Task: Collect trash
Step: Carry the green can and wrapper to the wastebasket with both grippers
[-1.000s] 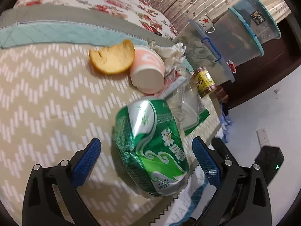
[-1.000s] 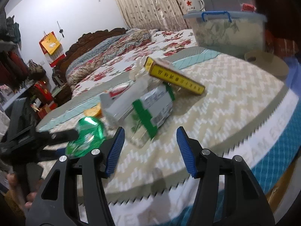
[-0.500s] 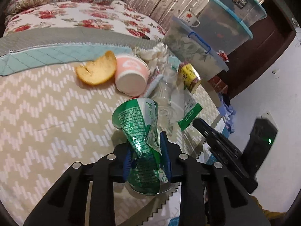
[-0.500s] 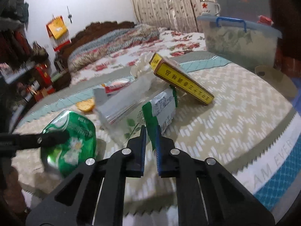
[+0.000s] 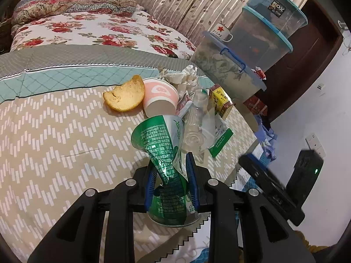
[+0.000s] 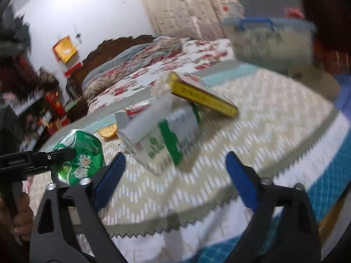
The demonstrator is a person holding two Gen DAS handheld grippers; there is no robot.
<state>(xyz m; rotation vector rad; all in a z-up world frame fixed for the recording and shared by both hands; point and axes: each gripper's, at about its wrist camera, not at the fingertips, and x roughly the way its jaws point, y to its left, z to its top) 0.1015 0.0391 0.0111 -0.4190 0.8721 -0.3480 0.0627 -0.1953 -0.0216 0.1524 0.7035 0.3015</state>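
Nearest, the green can (image 5: 163, 153), a second ago lying free between spread pads, is now crushed in the clenched left tool (image 5: 171, 185) and lifted off the bed (image 5: 54, 135). The right tool (image 6: 175, 183), briefly closed, is opening again on nothing. Beyond, the clear bottle (image 6: 162, 138), paper cup (image 5: 160, 97) and bread (image 5: 125, 95) remain uncollected.

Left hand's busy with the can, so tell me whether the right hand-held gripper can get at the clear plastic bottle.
Probably yes: the right hand-held gripper is opening, empty, with the bottle just ahead and bare bedcover between.
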